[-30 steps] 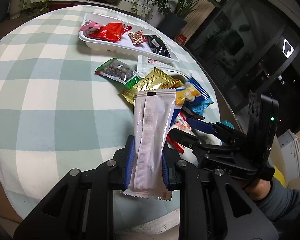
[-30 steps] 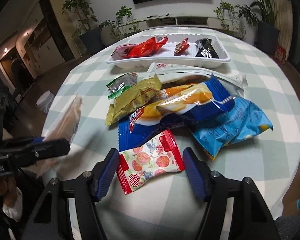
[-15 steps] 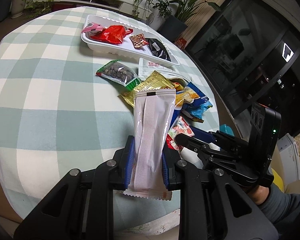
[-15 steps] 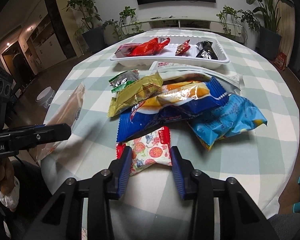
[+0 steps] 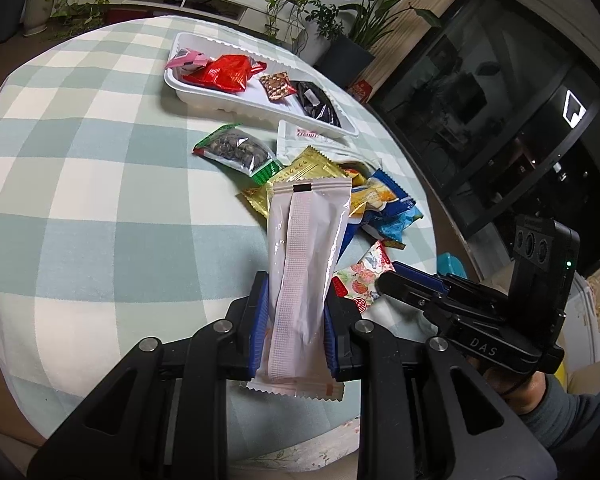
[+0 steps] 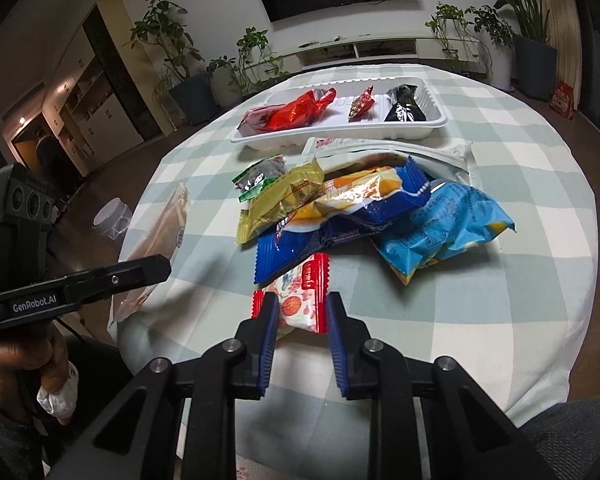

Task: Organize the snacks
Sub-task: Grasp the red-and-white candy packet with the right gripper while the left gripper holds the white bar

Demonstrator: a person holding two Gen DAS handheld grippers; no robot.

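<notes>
My round table [image 6: 520, 168] has a checked cloth; on it sit a white tray [image 6: 434, 126] and a heap of snack bags [image 6: 364, 208].

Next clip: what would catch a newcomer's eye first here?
Probably the long white packet clamped upright in the left gripper, filling the left wrist view. Next, the right gripper with its jaws closed on a red-edged floral packet at the near edge of the snack pile. Behind sits a white tray holding four snacks.
</notes>
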